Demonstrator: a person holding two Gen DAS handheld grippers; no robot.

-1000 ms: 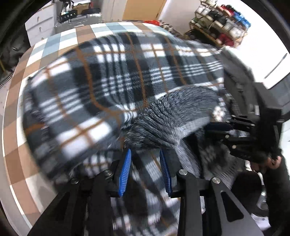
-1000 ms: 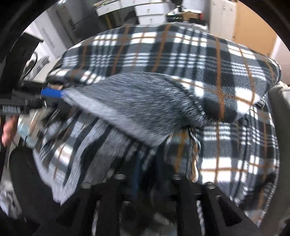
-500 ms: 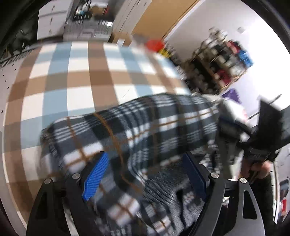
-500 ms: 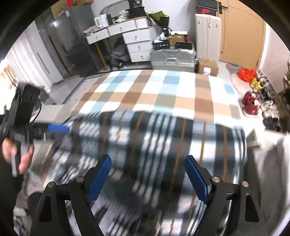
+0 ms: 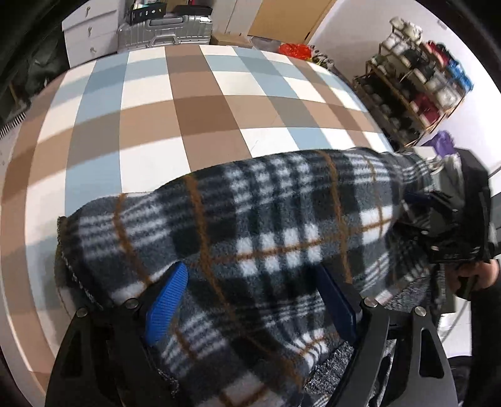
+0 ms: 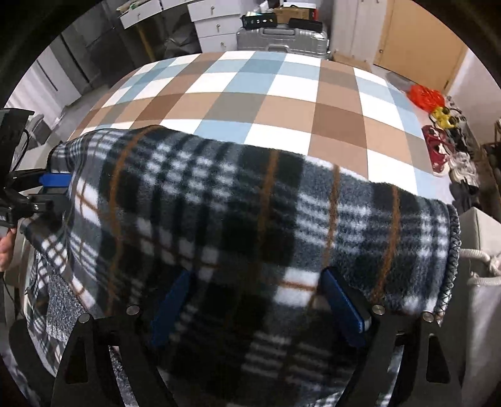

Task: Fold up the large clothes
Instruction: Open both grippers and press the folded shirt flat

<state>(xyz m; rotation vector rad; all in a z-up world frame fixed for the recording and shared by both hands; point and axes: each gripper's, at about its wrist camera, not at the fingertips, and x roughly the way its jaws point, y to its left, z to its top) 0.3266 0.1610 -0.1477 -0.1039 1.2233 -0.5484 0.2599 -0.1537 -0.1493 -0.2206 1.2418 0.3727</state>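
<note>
Your left gripper point(image 5: 253, 300) has its jaws spread wide over the blanket point(image 5: 266, 238), fleece between the pads but not pinched. Your right gripper point(image 6: 260, 300) has its jaws opening, blanket between them, loose. The blanket lies folded at the near edge of the checked desk point(image 6: 250, 94): black, white and grey plaid, orange lines, stitched hem.

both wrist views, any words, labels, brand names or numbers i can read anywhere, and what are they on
No text can be read in either view.
Black box with pale marks behind the silver suitcase: marks too small and blurred to read.
Boxes on the shoe rack: any labels too blurred to read.
Plaid fleece garment and checked cover: no lettering shows.
</note>
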